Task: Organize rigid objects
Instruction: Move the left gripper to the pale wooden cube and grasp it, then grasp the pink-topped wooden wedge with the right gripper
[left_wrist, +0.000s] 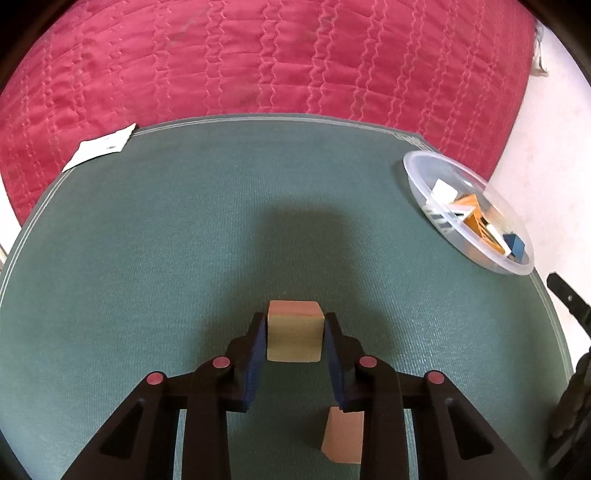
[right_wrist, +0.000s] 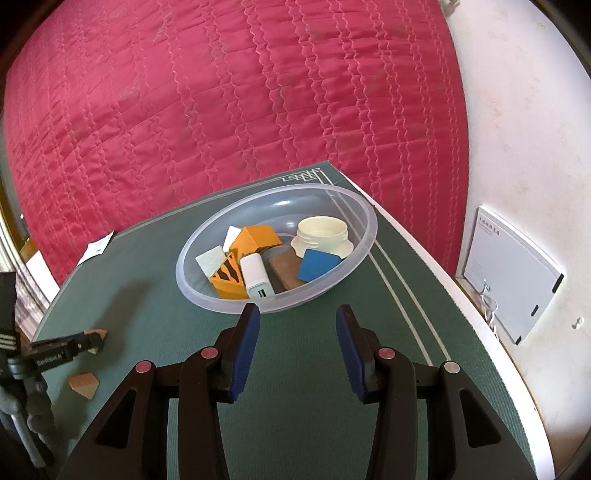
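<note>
On the green counter (right_wrist: 303, 406) the clear bowl (right_wrist: 207, 291) already holds several pieces: orange boxes, a white jar, a blue tile. My left claw (left_wrist: 295, 341) pinches a wooden block (left_wrist: 294, 332) on the counter. My right claw (right_wrist: 297, 332) stands spread and empty before the bowl. One smaller block (left_wrist: 343, 435) remains.

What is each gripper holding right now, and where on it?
Left gripper clamps the wooden block by its two opposite side faces. Right gripper holds nothing.
</note>
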